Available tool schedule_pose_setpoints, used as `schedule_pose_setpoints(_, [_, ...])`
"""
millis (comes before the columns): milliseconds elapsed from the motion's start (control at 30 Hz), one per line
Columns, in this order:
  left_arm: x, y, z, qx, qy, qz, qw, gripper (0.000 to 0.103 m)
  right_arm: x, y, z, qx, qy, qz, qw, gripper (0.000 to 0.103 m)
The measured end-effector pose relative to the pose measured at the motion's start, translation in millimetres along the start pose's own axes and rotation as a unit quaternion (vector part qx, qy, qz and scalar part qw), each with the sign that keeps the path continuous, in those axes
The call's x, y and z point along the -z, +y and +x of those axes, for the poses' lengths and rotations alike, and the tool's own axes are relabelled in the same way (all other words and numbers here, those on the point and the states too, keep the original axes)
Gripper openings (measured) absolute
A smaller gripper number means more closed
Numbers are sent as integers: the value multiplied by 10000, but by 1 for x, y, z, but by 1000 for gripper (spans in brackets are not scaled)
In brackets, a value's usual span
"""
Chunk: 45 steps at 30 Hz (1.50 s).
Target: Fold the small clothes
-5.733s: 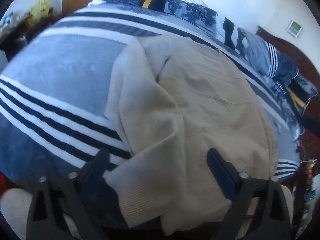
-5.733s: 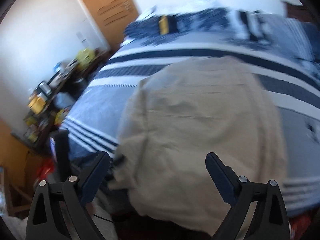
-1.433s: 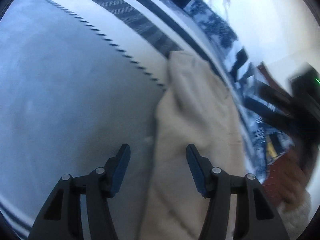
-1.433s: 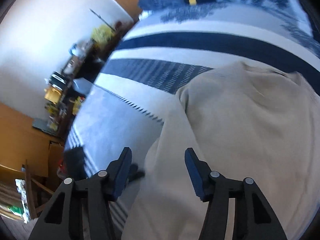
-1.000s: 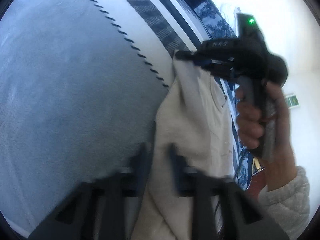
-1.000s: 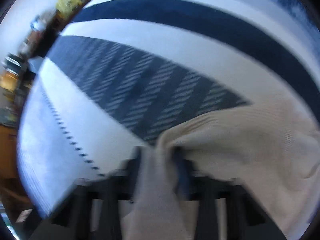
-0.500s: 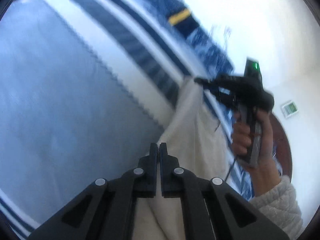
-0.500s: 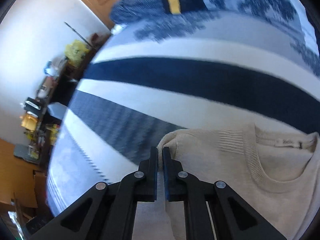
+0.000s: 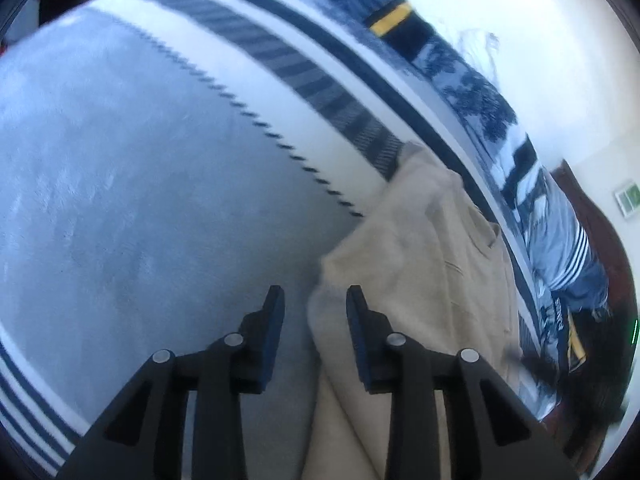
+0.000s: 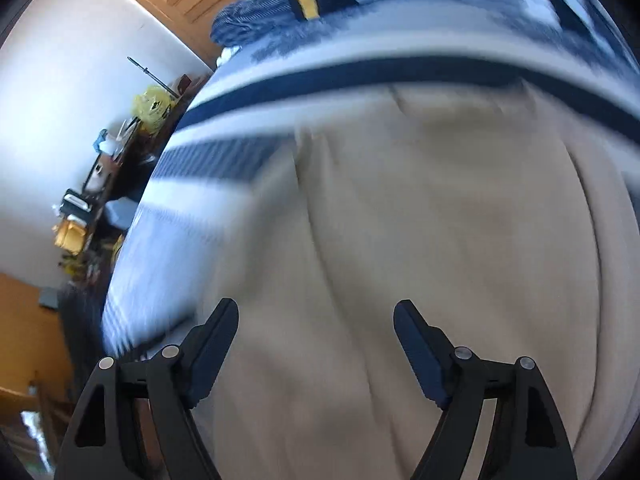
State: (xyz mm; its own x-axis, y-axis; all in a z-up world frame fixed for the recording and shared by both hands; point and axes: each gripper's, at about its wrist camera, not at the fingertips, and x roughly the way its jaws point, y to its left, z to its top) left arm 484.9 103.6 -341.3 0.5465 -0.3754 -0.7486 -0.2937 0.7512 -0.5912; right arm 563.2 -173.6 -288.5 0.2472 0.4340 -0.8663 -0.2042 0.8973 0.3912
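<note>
beige sweater lay rumpled on the striped blanket, its folded edge between the narrowly parted jaws of the left gripper, while the right gripper hovered wide open above it.

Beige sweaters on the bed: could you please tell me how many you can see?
1. The beige sweater lies on the striped blanket, under the open right gripper, its edge between the open left gripper's fingers. Others may lie outside these views.
</note>
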Motion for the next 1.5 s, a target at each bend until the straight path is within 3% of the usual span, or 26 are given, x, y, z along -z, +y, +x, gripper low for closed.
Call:
schedule_pose_setpoints(100, [11,-21,-14,239,-236,298,9990,32,79,-31,-29,297,21,262,9992,73])
schedule_pose_setpoints(133, [16,-30,-15,341,-276,451,9980,38,102,-43,-38,390,12,446,9982,70])
schedule_pose_setpoints(200, [27,-46,-12,498,-141,789,9955,44,138,-61,-47,589,81,684,9959,58])
schedule_pose_setpoints(267, [43,-58,-7,543,48,1058,9929,44,169,-83,-56,753,81,1025,9918,57])
schedule_pose_setpoints(333, [62,-68,-8,576,214,1293,9897,44,191,-95,-56,492,130,1247,9909,45])
schedule_pose_setpoints(367, [69,-73,-8,626,258,1411,9877,44,196,-98,-53,517,160,1187,9915,31])
schedule_pose_setpoints(400, [77,-79,-13,627,273,1556,9855,44,201,-96,-51,613,182,1164,9911,8])
schedule_pose_setpoints(500, [103,-88,-40,544,199,1915,9798,45,206,-86,-74,160,-186,1232,9921,4])
schedule_pose_setpoints(600, [128,-85,-62,281,101,2181,9755,61,218,-88,-95,-483,-478,1643,9841,5])
schedule_pose_setpoints(667, [142,-72,-66,-26,180,2184,9757,65,230,-102,-86,-564,-342,1854,9804,8])
schedule_pose_setpoints(733, [155,-52,-69,-331,484,2030,9774,65,245,-118,-78,155,-125,1821,9831,13])
schedule_pose_setpoints(767, [164,-39,-74,-416,601,1900,9790,65,253,-119,-85,100,-217,1897,9816,14])
schedule_pose_setpoints(833, [179,-21,-82,-527,656,1729,9813,66,271,-123,-114,-513,-721,2065,9744,32])
schedule_pose_setpoints(867, [187,-12,-86,-635,727,1666,9813,66,275,-123,-123,-495,-866,2035,9740,61])
schedule_pose_setpoints(900, [196,-6,-87,-704,840,1601,9810,66,283,-121,-140,-277,-1115,1922,9746,81])
schedule_pose_setpoints(933, [201,-4,-87,-722,935,1563,9806,66,293,-120,-154,-49,-1314,1799,9749,82])
schedule_pose_setpoints(1000, [211,-5,-81,-697,1169,1565,9783,66,311,-125,-162,-41,-1284,1795,9753,80])
schedule_pose_setpoints(1033, [216,-7,-77,-679,1298,1623,9758,66,321,-129,-162,-194,-1271,1920,9729,78])
schedule_pose_setpoints(1100, [223,-11,-71,-762,1359,1734,9724,66,339,-143,-157,-646,-1131,2301,9644,59])
schedule_pose_setpoints(1133, [227,-13,-69,-826,1326,1819,9708,66,346,-149,-153,-745,-1066,2418,9616,57])
schedule_pose_setpoints(1267, [237,-24,-66,-877,1327,2116,9643,66,352,-149,-137,-252,-830,2580,9622,56])
schedule_pose_setpoints(1333, [239,-26,-67,-632,1391,2158,9644,66,355,-160,-133,-292,-717,2743,9585,56])
schedule_pose_setpoints(1433, [238,-21,-61,-622,1414,2066,9662,66,355,-159,-117,-235,-402,2734,9608,55])
schedule_pose_setpoints(1500, [232,-17,-55,-619,1405,1810,9714,66,352,-158,-114,-259,-378,2632,9636,44])
